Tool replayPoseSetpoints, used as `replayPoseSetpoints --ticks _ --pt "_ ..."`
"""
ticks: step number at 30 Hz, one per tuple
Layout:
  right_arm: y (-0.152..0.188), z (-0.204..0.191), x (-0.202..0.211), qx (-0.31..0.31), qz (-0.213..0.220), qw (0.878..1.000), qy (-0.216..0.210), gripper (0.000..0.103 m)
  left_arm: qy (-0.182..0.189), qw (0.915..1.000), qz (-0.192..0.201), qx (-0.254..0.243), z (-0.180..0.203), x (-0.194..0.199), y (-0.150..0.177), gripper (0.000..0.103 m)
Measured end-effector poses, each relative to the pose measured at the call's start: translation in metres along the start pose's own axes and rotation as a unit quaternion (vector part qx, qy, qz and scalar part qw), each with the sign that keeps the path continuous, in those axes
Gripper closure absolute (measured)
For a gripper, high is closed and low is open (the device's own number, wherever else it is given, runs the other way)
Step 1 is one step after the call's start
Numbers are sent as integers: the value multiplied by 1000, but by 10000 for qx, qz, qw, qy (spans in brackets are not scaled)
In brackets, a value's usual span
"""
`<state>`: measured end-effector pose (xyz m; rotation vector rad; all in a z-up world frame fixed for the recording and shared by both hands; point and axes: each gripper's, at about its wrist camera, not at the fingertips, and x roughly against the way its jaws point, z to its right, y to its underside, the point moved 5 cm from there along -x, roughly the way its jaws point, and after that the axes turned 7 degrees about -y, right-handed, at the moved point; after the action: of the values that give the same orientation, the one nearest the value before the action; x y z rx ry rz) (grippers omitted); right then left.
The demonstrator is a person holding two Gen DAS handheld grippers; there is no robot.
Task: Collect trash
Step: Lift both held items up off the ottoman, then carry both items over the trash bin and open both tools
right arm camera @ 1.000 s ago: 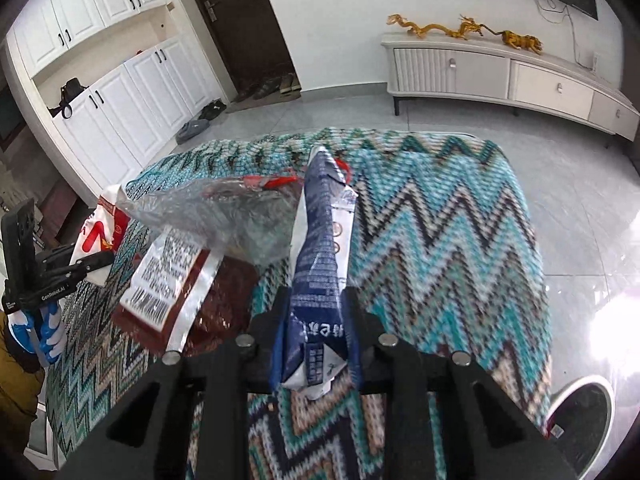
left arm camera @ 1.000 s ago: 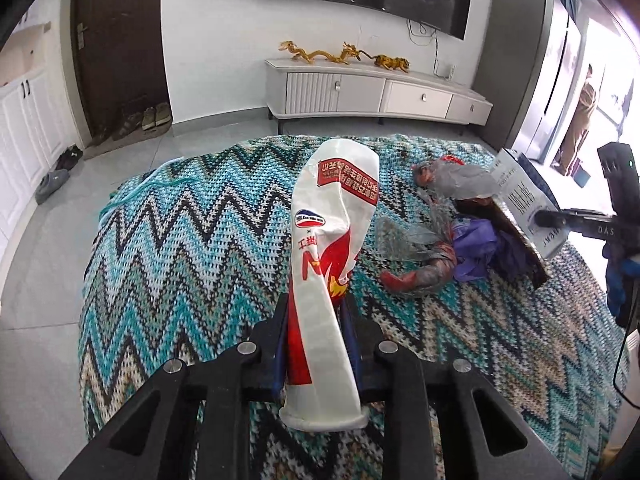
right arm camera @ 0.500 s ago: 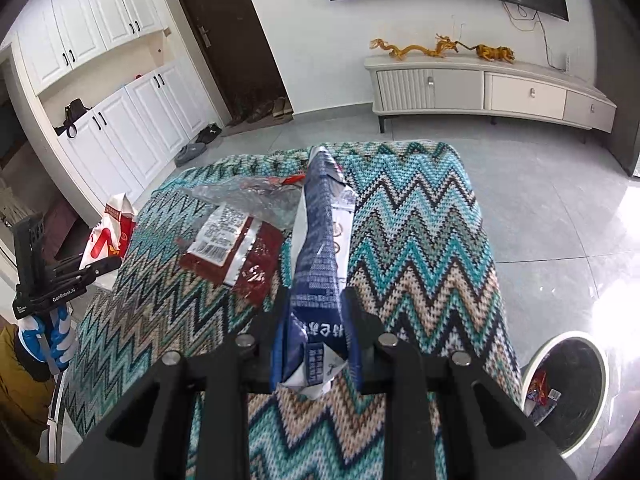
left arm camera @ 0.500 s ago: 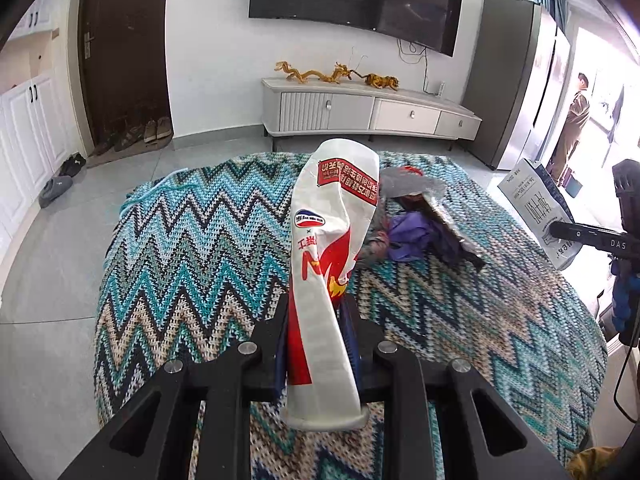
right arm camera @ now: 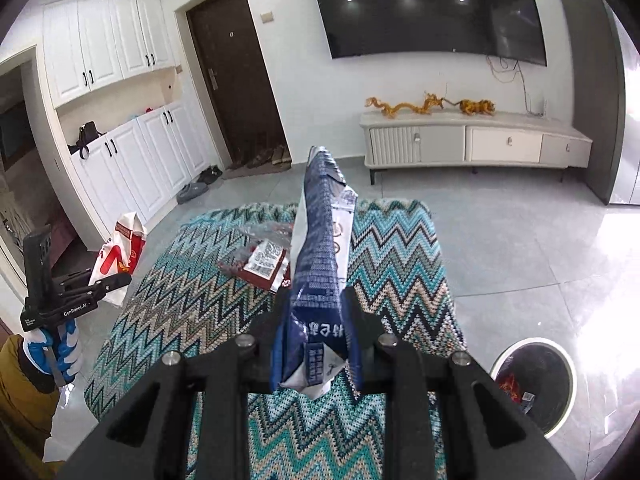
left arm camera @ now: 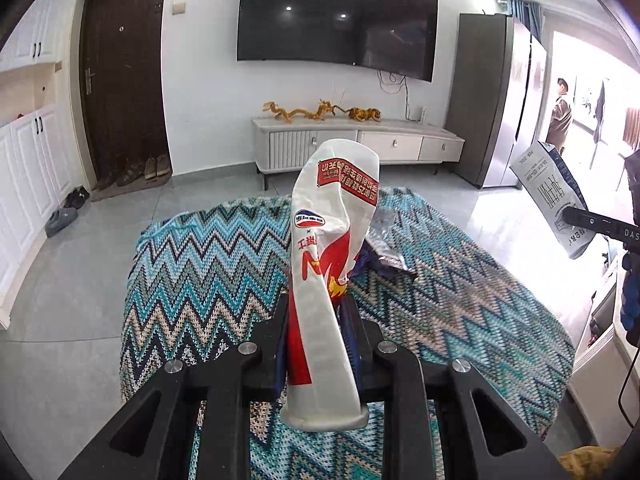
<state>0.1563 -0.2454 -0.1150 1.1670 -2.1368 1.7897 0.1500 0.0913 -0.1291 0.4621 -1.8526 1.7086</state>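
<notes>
My left gripper (left arm camera: 318, 320) is shut on a white and red snack bag (left arm camera: 328, 272) that stands up between its fingers, high above the zigzag blanket (left arm camera: 208, 276). My right gripper (right arm camera: 316, 320) is shut on a blue and white wrapper (right arm camera: 320, 248). The left gripper (right arm camera: 116, 280) with its white and red bag (right arm camera: 118, 252) shows at the left of the right wrist view. At the right edge of the left wrist view the blue and white wrapper (left arm camera: 554, 200) appears again. More trash lies on the blanket: a red packet with a barcode label (right arm camera: 266, 264) and crumpled clear plastic (left arm camera: 384, 236).
A round bin (right arm camera: 532, 384) with a black liner and some trash inside stands on the grey tiled floor at the lower right. A white TV cabinet (right arm camera: 472, 144) lines the far wall. Shoes (left arm camera: 64, 216) lie by the dark door. A person (left arm camera: 560, 116) stands in the bright doorway.
Both grippers have risen and pulled back from the blanket, each still gripping its bag. The blanket and its trash look smaller and farther. The bin has come fully into the right wrist view.
</notes>
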Motion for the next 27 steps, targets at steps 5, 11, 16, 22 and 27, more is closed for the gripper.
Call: replayPoseSetpoints --ticks 5,11,16,22,27 --pt "-1 -4 43 -11 371 9993 96 79 78 9997 233 -79 19 26 -15 80" --pt "0 4 88 -85 745 9968 288 79 243 9981 450 -335 58 45 -36 80" --pt "3 25 118 -240 957 9938 522 79 560 9957 515 -525 100 48 -56 80" --pt "10 64 147 -508 1111 9885 891 79 1004 9921 331 -674 159 32 -79 81" --pt "23 101 159 -790 1085 9837 1201 79 1326 9870 153 -893 220 13 -91 80"
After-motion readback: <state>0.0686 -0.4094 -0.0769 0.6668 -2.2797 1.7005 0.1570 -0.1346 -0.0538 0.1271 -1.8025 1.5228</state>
